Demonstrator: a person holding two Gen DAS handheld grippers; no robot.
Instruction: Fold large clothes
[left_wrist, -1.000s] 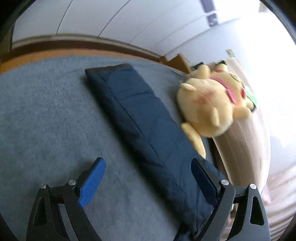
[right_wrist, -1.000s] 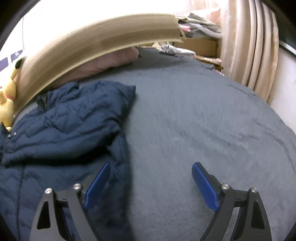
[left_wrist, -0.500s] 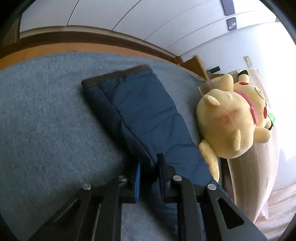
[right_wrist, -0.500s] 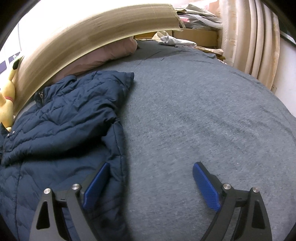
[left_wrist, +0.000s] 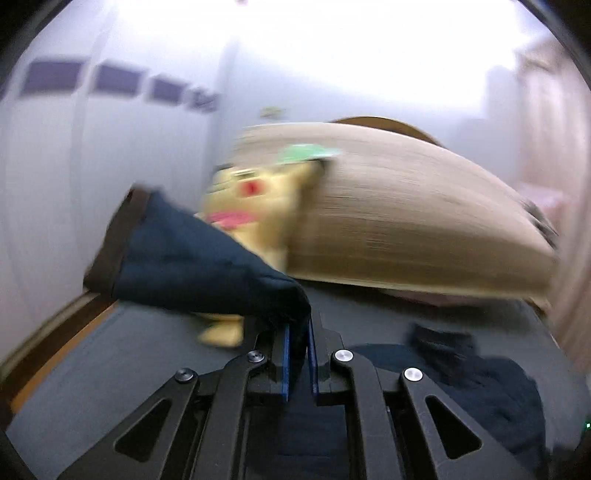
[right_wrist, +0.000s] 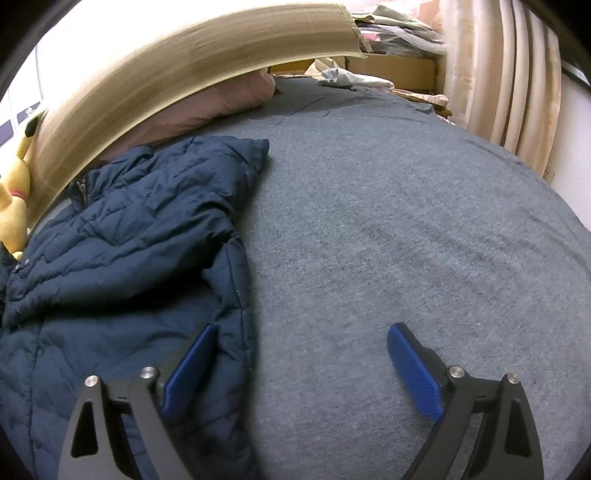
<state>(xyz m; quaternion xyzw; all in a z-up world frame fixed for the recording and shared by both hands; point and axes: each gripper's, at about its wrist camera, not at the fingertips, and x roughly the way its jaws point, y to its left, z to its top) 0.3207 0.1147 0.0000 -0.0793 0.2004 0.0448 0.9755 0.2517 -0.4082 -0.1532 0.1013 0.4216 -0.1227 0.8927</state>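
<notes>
The step in hand was the sleeve fold. In the left wrist view, the left gripper had its jaws pinching the jacket sleeve, lifted at centre left, cuff hanging free. The plush toy and headboard stood close behind and could catch the cuff. The next move called for carrying the sleeve across onto the jacket, spread at the left of the right wrist view on the bed. The right gripper hung with jaws spread, empty, astride the jacket's edge.
</notes>
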